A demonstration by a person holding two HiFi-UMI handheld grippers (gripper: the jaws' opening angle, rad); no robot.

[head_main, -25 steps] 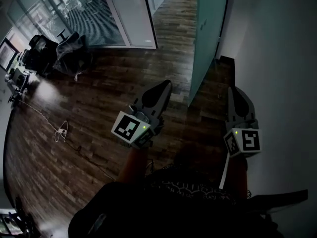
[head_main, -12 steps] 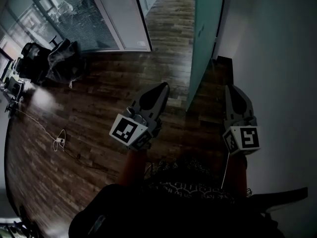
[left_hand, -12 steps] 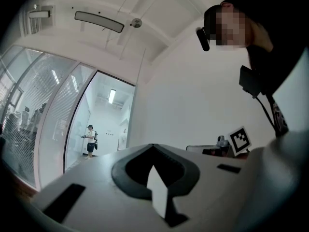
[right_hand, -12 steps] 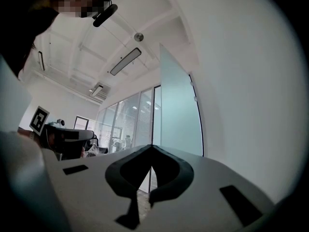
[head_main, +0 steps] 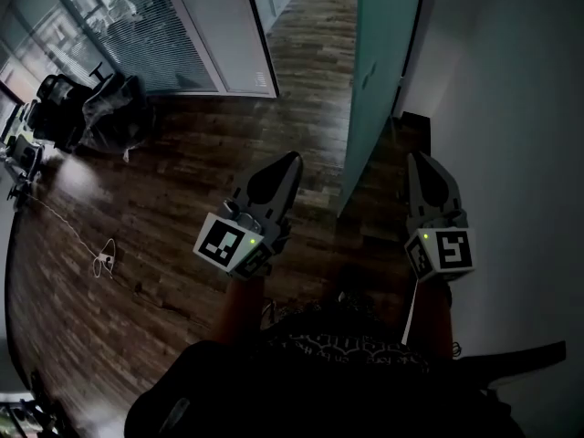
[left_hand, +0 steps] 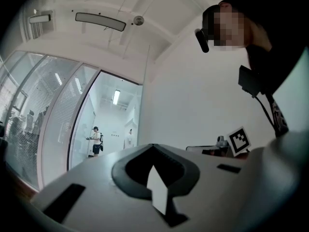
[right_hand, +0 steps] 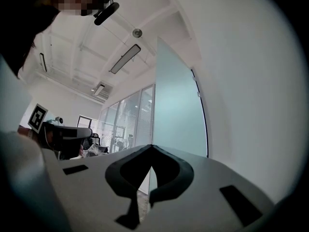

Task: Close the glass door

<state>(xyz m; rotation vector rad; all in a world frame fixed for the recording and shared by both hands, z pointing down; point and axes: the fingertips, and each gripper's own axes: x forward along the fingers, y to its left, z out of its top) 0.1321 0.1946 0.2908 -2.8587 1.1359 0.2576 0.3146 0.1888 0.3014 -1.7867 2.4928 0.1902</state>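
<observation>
Both sets of jaws are pinched fully together, nothing in either. The frosted glass door (head_main: 381,53) stands ahead of the tips, with its near edge between them. The left gripper (head_main: 288,161) is on the room side, and the right gripper (head_main: 419,159) is in the gap between door and white wall (head_main: 511,108). Neither touches it.

Wood floor (head_main: 182,176), loose white cable (head_main: 100,258), perhaps office chairs (head_main: 59,108) by slatted partition (head_main: 173,44).
</observation>
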